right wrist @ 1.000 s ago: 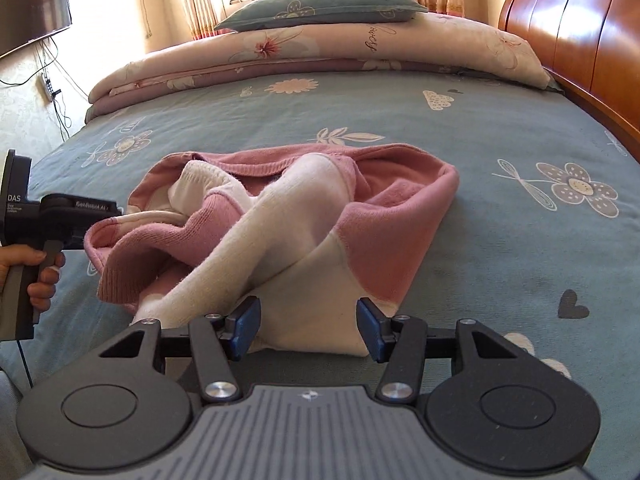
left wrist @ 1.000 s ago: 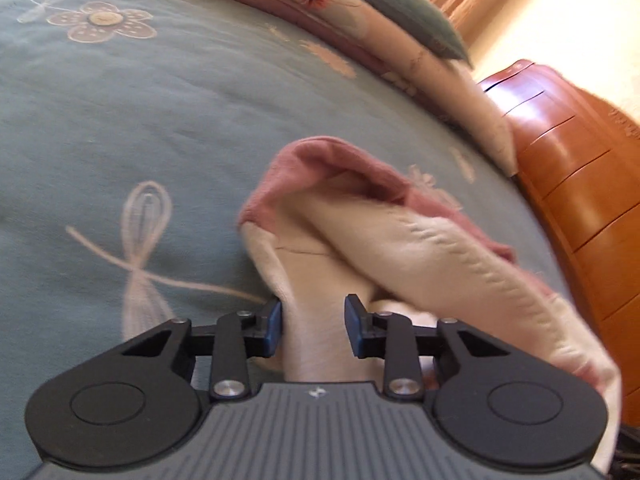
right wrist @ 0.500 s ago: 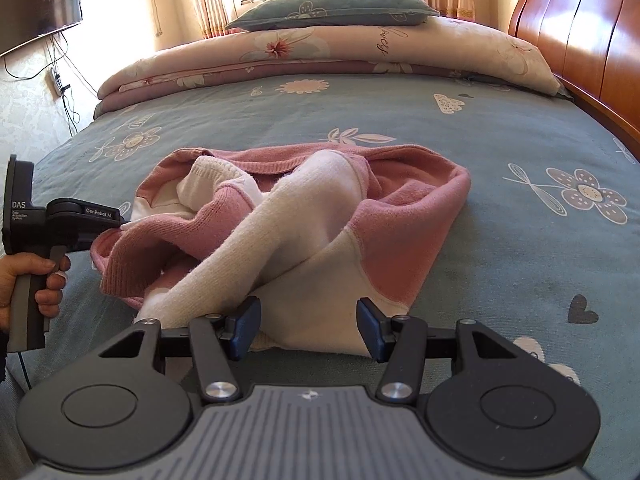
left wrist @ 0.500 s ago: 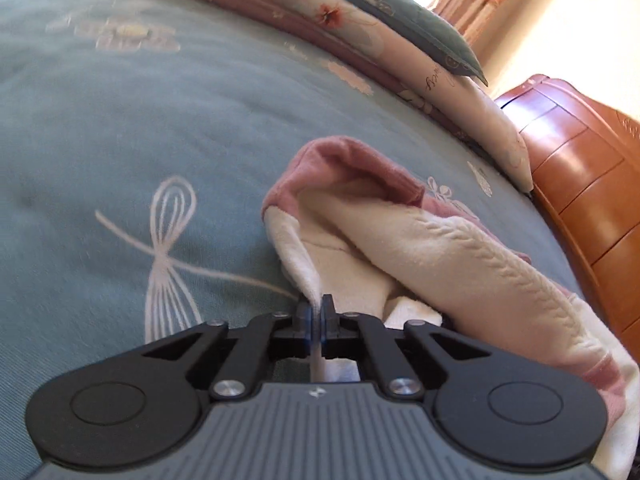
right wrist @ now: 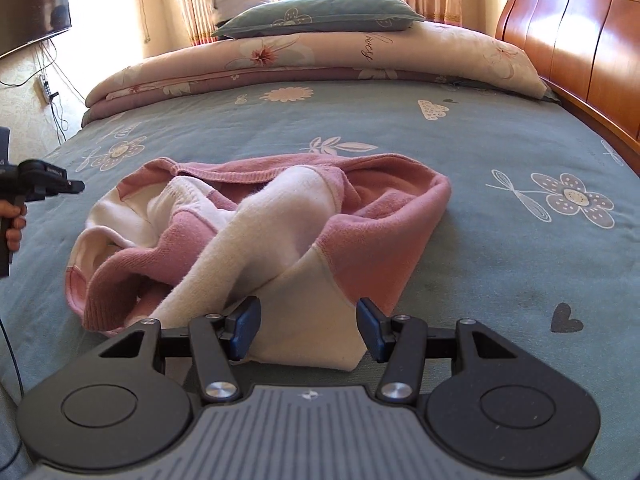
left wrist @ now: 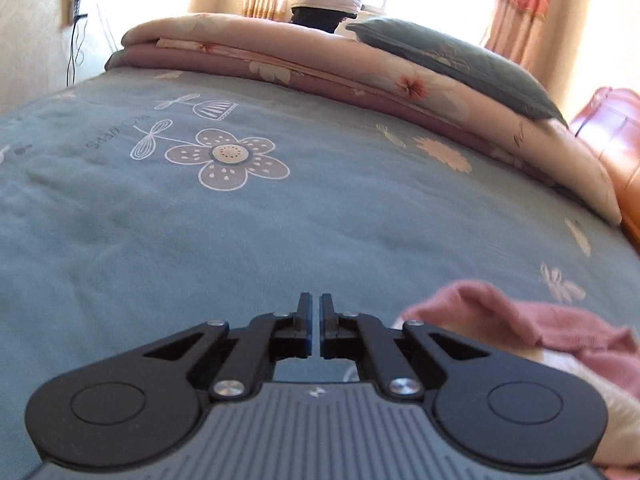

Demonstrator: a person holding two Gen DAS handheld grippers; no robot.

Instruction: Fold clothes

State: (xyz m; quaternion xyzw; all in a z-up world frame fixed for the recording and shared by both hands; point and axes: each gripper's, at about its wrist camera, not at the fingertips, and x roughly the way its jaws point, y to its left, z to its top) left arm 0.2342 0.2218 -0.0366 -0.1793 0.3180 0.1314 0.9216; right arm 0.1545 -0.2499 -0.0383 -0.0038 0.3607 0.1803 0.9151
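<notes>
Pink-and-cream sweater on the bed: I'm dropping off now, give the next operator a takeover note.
Left gripper: shut, nothing between its jaws, apart from the sweater.
Right gripper: open, jaws either side of the near cream hem, not clamped.
Sweater: crumpled heap on the blue floral bedsheet.
Done: no fold visible yet.
Left: grip it, spread it flat, fold.

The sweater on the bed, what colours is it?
Pink and cream sweater, clearest in the right wrist view.
</notes>
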